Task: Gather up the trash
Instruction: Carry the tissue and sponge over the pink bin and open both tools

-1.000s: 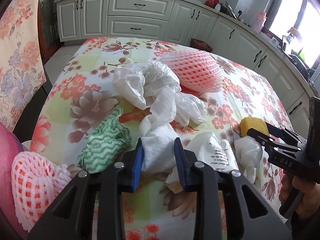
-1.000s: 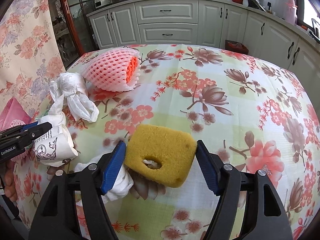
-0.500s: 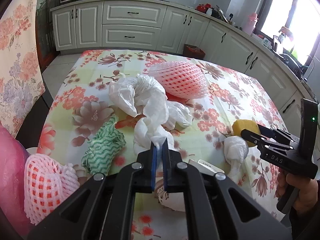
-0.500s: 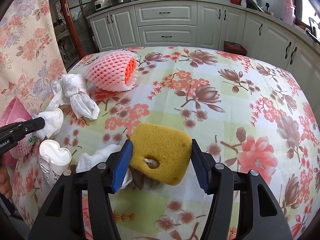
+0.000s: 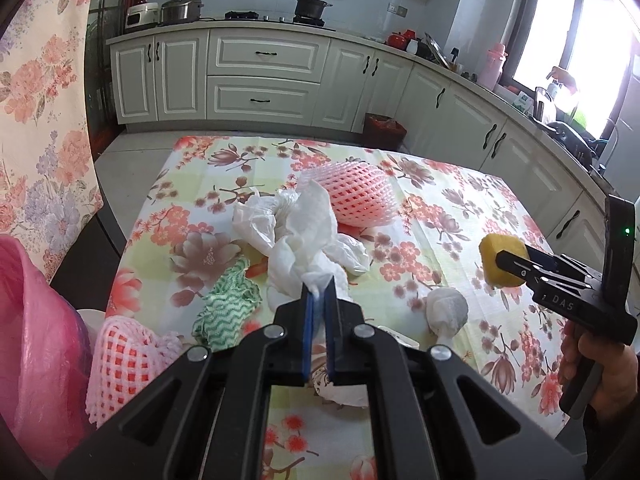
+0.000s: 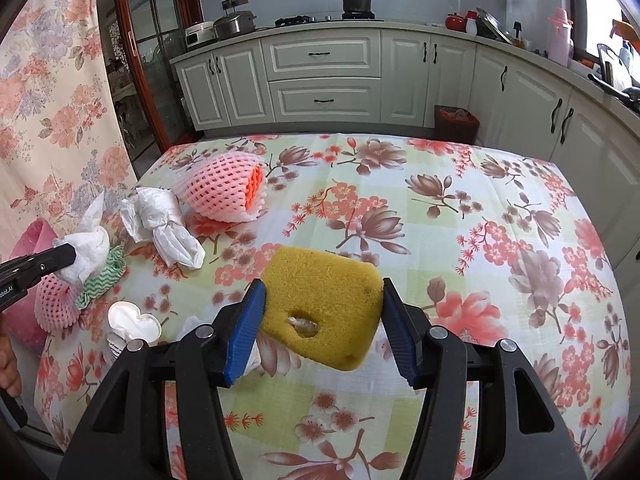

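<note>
My left gripper (image 5: 319, 296) is shut on a crumpled white paper towel (image 5: 308, 240) and holds it above the floral tablecloth (image 5: 460, 208); it also shows in the right wrist view (image 6: 86, 248). My right gripper (image 6: 322, 300) is shut on a yellow sponge (image 6: 322, 312) with a hole, lifted off the table; the sponge also shows in the left wrist view (image 5: 502, 260). A pink trash bag (image 5: 36, 340) hangs at the table's left edge.
On the table lie a pink foam fruit net (image 5: 356, 192), a second foam net (image 5: 124, 356), a green-white cloth (image 5: 228, 304), white plastic wrappers (image 6: 164, 224), a wadded tissue (image 5: 446, 310) and a squashed paper cup (image 6: 134, 320). Kitchen cabinets (image 6: 324, 76) stand behind.
My left gripper closed on the paper towel and lifted it off the table. My right gripper closed on the sponge and raised it.
</note>
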`<action>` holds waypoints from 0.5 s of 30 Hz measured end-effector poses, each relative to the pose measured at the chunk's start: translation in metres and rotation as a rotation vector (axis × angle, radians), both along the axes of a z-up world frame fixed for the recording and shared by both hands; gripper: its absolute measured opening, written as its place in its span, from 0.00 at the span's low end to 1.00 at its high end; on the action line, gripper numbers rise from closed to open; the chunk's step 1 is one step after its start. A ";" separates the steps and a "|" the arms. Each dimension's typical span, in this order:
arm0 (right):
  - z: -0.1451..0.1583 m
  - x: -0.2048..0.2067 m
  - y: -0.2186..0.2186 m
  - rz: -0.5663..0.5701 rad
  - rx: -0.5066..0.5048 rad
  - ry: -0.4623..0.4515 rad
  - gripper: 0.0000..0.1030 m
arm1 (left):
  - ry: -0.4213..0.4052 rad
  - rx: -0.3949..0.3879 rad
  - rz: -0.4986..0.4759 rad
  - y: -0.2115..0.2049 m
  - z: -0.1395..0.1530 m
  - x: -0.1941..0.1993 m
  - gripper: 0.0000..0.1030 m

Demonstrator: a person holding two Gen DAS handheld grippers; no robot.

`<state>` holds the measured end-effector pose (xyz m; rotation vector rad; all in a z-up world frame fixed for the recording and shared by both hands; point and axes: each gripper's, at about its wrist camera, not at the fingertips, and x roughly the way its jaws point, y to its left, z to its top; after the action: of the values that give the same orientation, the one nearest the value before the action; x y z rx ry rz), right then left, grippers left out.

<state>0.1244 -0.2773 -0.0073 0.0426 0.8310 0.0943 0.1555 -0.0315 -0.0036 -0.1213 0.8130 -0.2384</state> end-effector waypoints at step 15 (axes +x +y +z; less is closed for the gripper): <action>0.041 -0.009 0.053 0.093 0.003 -0.082 0.53 | -0.089 -0.005 0.122 0.067 0.039 -0.045 0.05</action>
<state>0.1152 -0.2239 0.0335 0.0033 0.7505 0.1836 0.1105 0.0357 0.0356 -0.1632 0.7142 -0.1301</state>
